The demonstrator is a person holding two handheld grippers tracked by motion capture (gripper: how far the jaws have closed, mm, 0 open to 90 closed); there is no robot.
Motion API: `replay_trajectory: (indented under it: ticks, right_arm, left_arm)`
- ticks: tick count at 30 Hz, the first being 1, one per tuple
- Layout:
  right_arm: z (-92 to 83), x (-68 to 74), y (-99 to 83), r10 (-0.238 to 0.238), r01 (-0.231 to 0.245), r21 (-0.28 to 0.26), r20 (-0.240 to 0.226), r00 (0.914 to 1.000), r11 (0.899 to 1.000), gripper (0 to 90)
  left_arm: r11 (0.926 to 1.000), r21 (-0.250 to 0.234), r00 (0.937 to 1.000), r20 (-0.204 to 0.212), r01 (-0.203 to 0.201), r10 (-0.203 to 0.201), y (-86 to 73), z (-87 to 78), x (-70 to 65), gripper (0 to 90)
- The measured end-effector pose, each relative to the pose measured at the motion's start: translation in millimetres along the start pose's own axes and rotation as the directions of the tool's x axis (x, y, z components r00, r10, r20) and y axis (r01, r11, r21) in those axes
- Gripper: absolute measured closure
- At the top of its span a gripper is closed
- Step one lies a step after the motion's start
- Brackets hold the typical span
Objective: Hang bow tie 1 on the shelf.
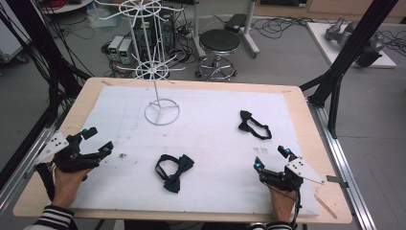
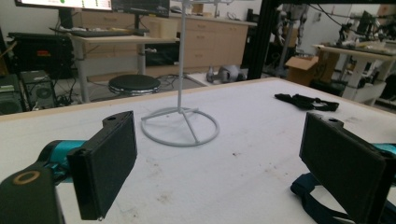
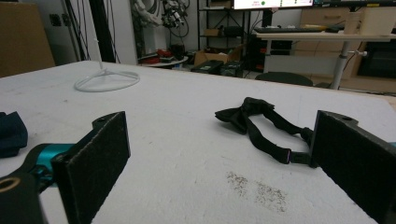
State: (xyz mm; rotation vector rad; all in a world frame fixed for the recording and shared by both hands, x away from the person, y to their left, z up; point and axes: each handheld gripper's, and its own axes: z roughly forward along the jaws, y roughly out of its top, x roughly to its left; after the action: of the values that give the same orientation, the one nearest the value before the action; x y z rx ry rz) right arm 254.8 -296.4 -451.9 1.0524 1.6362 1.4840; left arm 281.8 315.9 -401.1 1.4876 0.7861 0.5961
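White foam mat (image 1: 215,139) over wooden table, wire stand (image 1: 160,103) at rear centre. Near bow tie (image 1: 174,171) just front of stand, far bow tie (image 1: 253,124) well right. Left gripper (image 1: 98,141) front-left of stand, right gripper (image 1: 272,158) front-right, jaws wide, holding nothing.

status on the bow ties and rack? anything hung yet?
Nothing done: the white rack carries no tie. In hand: nothing; left claw and right claw are open, resting at the near edge. Left: near bow tie and far bow tie both lie on the mat.
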Motion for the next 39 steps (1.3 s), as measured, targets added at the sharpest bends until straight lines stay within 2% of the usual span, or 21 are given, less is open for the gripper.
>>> replay_trajectory:
  ticks: [3, 5, 7, 11, 16, 18, 20, 21, 23, 25, 26, 28, 31, 33, 35, 37, 38, 39]
  right_arm:
    - [-0.3, 0.0, 0.0, 0.007, -0.007, 0.003, 0.0, 1.0, 1.0, 4.2]
    - [-0.3, 0.0, 0.0, 0.01, -0.01, 0.002, 0.0, 1.0, 1.0, 4.2]
    - [-0.4, 0.0, 0.0, 0.008, -0.008, 0.002, 0.0, 1.0, 1.0, 4.2]
    - [-0.1, 0.0, -0.1, -0.003, 0.003, -0.003, -0.002, 1.0, 1.0, 4.2]
    - [-0.6, 0.2, -0.2, 0.005, -0.005, -0.003, -0.001, 1.0, 1.0, 4.2]
    - [-0.8, 0.4, -0.2, 0.006, -0.006, 0.0, 0.0, 1.0, 1.0, 4.2]
    - [-0.8, 0.4, -0.2, 0.005, -0.005, 0.0, -0.001, 1.0, 1.0, 4.2]
    - [-0.8, 0.4, -0.2, 0.004, -0.004, 0.0, 0.0, 1.0, 1.0, 4.2]
    - [-0.6, 0.2, -0.2, 0.002, -0.002, -0.002, 0.0, 1.0, 1.0, 4.2]
    - [-0.6, 0.1, -0.2, -0.001, 0.001, -0.003, -0.001, 1.0, 1.0, 4.2]
    - [-0.6, 0.1, -0.2, -0.001, 0.001, -0.003, 0.0, 1.0, 1.0, 4.2]
    - [-0.8, 0.3, -0.2, 0.004, -0.004, 0.0, 0.0, 1.0, 1.0, 4.2]
    - [-0.9, 0.4, -0.2, 0.006, -0.006, -0.001, -0.002, 1.0, 1.0, 4.2]
    - [-1.0, 0.4, -0.3, 0.007, -0.007, -0.002, -0.002, 1.0, 1.0, 4.2]
    - [-1.0, 0.4, -0.3, 0.007, -0.007, -0.003, -0.001, 1.0, 1.0, 4.2]
    - [-1.0, 0.4, -0.3, 0.007, -0.007, -0.003, -0.001, 1.0, 1.0, 4.2]
    - [-1.0, 0.4, -0.3, 0.005, -0.005, -0.003, -0.001, 1.0, 1.0, 4.2]
    - [-1.0, 0.4, -0.3, 0.003, -0.003, -0.001, 0.0, 1.0, 1.0, 4.2]
  left_arm:
    - [0.9978, 0.064, 0.9995, 0.029, -0.013, 0.011, 13.7, 5.4, -4.9, 11.6]
    - [0.994, 0.102, 0.9981, 0.051, -0.039, 0.034, 22.0, 8.9, -9.6, 11.6]
    - [0.9876, 0.138, 0.9957, 0.067, -0.074, 0.065, 30.1, 12.1, -15.0, 11.6]
    - [0.9758, 0.186, 0.9904, 0.097, -0.115, 0.098, 44.8, 18.6, -24.3, 11.6]
    - [0.9609, 0.239, 0.9847, 0.136, -0.14, 0.11, 58.4, 25.6, -31.1, 11.7]
    - [0.9528, 0.267, 0.9827, 0.151, -0.145, 0.107, 62.5, 29.0, -33.3, 11.7]
    - [0.9341, 0.317, 0.9776, 0.179, -0.164, 0.111, 66.0, 33.8, -35.6, 11.7]
    - [0.92, 0.344, 0.9731, 0.193, -0.188, 0.126, 68.0, 36.5, -36.9, 11.8]
    - [0.897, 0.389, 0.9689, 0.205, -0.211, 0.138, 72.0, 42.0, -40.4, 11.8]
    - [0.8834, 0.413, 0.9649, 0.224, -0.221, 0.137, 76.0, 47.2, -44.6, 11.8]
    - [0.874, 0.426, 0.9618, 0.234, -0.233, 0.142, 77.9, 49.8, -46.7, 11.8]
    - [0.8618, 0.443, 0.9581, 0.244, -0.247, 0.149, 81.1, 54.5, -52.3, 11.9]
    - [0.849, 0.458, 0.9519, 0.266, -0.264, 0.152, 84.6, 61.3, -59.9, 12.0]
    - [0.8368, 0.475, 0.9487, 0.279, -0.272, 0.15, 85.5, 65.4, -65.2, 12.3]
    - [0.8214, 0.494, 0.9438, 0.294, -0.285, 0.151, 84.8, 70.0, -70.7, 12.3]
    - [0.8025, 0.514, 0.938, 0.31, -0.302, 0.154, 83.8, 74.8, -76.4, 12.6]
    - [0.7964, 0.521, 0.936, 0.317, -0.307, 0.153, 83.1, 77.4, -79.4, 12.6]
    - [0.7878, 0.527, 0.9316, 0.328, -0.318, 0.157, 83.0, 79.7, -81.8, 12.9]
